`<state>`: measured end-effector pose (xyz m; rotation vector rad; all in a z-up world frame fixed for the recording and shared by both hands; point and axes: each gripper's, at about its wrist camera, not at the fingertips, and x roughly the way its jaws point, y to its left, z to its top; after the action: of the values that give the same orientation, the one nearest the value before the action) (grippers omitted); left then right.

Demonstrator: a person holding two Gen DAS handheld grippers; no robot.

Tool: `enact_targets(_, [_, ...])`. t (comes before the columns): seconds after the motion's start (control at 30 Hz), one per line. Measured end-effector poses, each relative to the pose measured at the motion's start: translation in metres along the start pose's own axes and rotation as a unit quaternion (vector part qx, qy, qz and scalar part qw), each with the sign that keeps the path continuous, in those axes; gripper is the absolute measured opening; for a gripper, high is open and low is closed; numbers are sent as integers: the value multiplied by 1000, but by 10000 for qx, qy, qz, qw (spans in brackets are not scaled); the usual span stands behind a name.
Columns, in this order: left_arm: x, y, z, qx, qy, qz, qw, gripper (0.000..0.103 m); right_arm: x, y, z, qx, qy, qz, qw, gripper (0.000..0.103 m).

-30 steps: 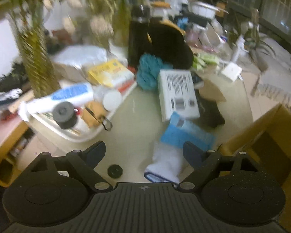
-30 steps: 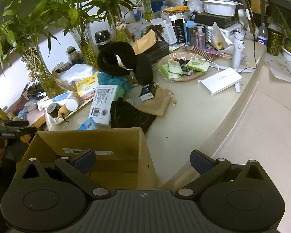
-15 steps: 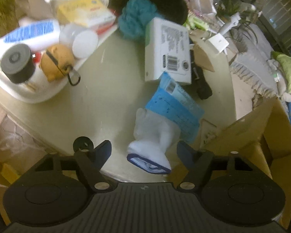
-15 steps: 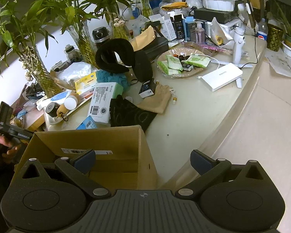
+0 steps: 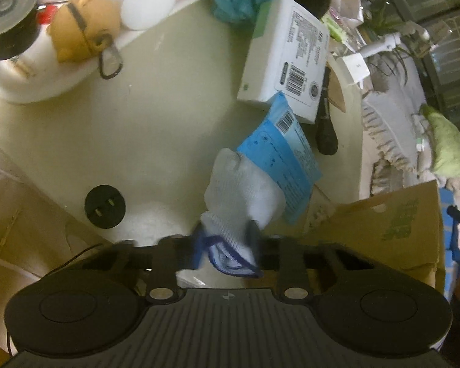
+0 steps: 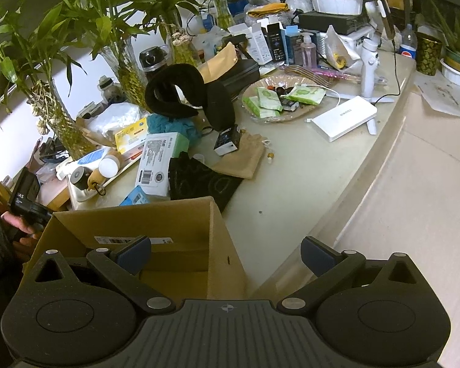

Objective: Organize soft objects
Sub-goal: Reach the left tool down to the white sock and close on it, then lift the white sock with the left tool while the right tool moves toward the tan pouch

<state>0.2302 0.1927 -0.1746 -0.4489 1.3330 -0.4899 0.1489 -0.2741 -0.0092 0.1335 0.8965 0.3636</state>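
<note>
A white knitted glove with a blue-trimmed cuff lies at the near table edge, half on a blue packet. My left gripper is closing on it, and both pads pinch the cuff. Right of it stands an open cardboard box. In the right wrist view my right gripper hangs open over that cardboard box with nothing between its fingers. Further back on the table lie a black neck pillow, a teal puff, a black cloth and a tan pouch.
A white carton lies just behind the blue packet. A white tray at the left holds a bear keyring and bottles. A black round cap sits near the table edge. Vases of plants line the back.
My left gripper has dropped and tipped down over the white glove, and its jaws have come in from wide open onto the cuff. The right gripper has stayed still and open.
</note>
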Motion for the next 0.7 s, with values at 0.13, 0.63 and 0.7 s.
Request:
enact_targets(0.13, [-5,-2,-2,-28,-121,117,9999,11,-1,-3,1,28,-31,9,10000,103])
enact_targets(0.63, [-59,-72,-38,810,-1373,1205,9798,9,7,-7,21,-224,-255,91,9994,103])
enact_targets(0.7, [-68,-87,-45,924,-1618,1384,9727,9,11,-10,26,-229,-287,170,9992,103])
